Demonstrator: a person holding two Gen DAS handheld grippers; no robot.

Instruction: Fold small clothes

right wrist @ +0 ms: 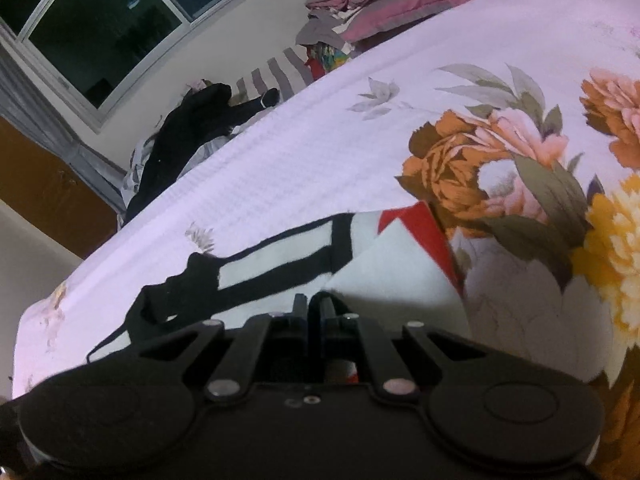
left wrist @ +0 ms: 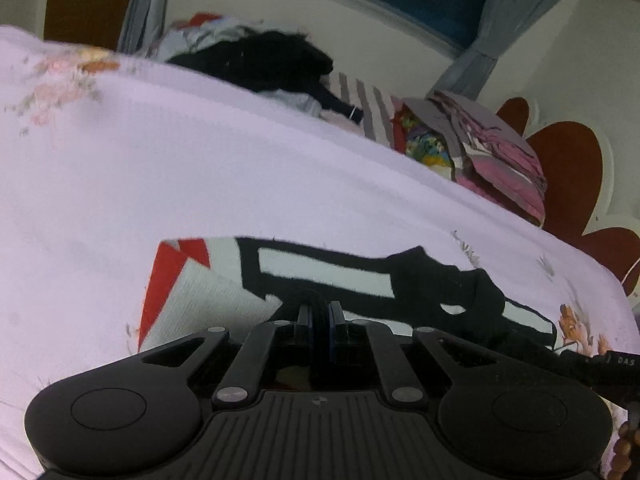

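Note:
A small white garment with black bands and red trim (left wrist: 224,280) lies on the lilac floral bedspread (left wrist: 200,160). My left gripper (left wrist: 319,312) is shut on a black edge of this garment, with dark fabric pinched between its fingers. In the right wrist view the same garment (right wrist: 372,276) lies just ahead, a white panel folded over it. My right gripper (right wrist: 314,308) is shut on the garment's edge too, dark fabric looped over its right finger. A black crumpled part of the garment (left wrist: 460,284) trails to the right in the left wrist view.
A pile of dark and white clothes (left wrist: 264,60) lies at the far side of the bed. Folded pink and grey bedding (left wrist: 500,148) and a colourful cloth sit by the red and white headboard (left wrist: 568,168). A window with grey curtains (right wrist: 100,24) is behind.

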